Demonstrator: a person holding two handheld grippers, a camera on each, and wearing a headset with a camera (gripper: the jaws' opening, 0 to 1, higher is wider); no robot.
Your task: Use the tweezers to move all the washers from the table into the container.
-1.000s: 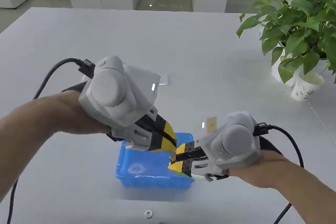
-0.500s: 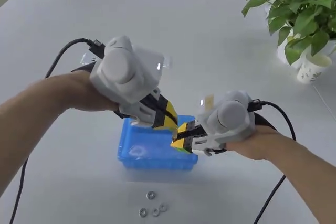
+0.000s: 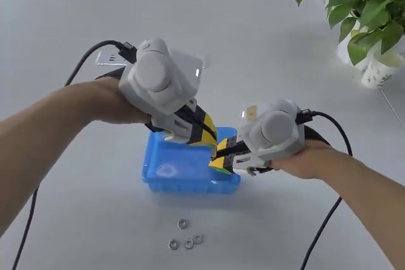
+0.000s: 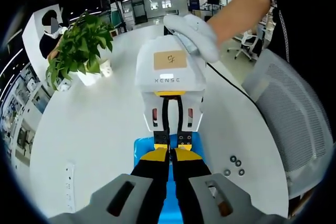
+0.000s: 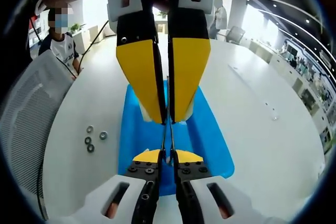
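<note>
Head view: both tools meet nose to nose above the shallow blue plastic container [image 3: 166, 181] on the pale grey desk [image 3: 76, 219]. The left tool [image 3: 211, 138] has its yellow-tipped jaws pressed together, and so does the right tool [image 3: 219, 160]. In the right gripper view, slim metal tweezers [image 5: 167, 137] bridge the two tools, seemingly pinched by both. Four small silver washers [image 3: 185, 238] lie clustered on the desk, near the container's near side.
</note>
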